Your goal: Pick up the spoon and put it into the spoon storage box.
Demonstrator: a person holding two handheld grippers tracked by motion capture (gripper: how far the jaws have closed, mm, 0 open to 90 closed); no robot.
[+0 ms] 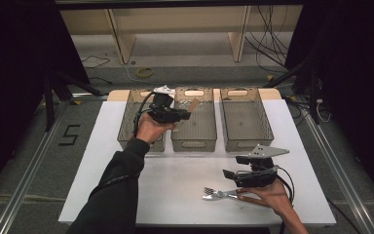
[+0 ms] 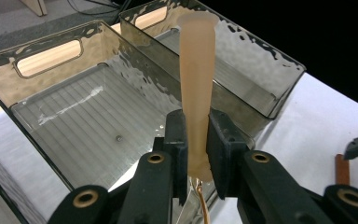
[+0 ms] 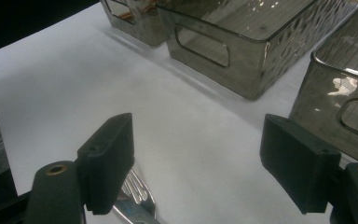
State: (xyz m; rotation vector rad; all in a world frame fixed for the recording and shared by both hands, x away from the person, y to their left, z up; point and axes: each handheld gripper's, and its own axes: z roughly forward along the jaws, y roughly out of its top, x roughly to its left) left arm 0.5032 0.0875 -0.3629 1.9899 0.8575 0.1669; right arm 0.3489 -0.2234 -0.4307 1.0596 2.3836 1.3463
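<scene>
Left claw [image 1: 184,116]: black, brass-ringed pivots, black cable | Right claw [image 1: 231,174]: black, grey three-cornered plate, looped cable | Sleeve [image 1: 112,190]: dark, long

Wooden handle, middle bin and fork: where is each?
Wooden handle [image 2: 196,79], left gripper view, mid-shaft above the left tool's pads.
Middle bin [image 1: 194,144], high view, near wall by the handle cutout.
Fork [image 1: 209,191], high view, tines.

Dim room, lit white table [image 1: 185,185], dark surround, soft grainy focus, bins [image 2: 98,116] glinting

Right-hand grey bin [image 1: 246,119] – bare, black cables [image 1: 268,39] on floor, wooden shelf [image 1: 175,29] behind
</scene>
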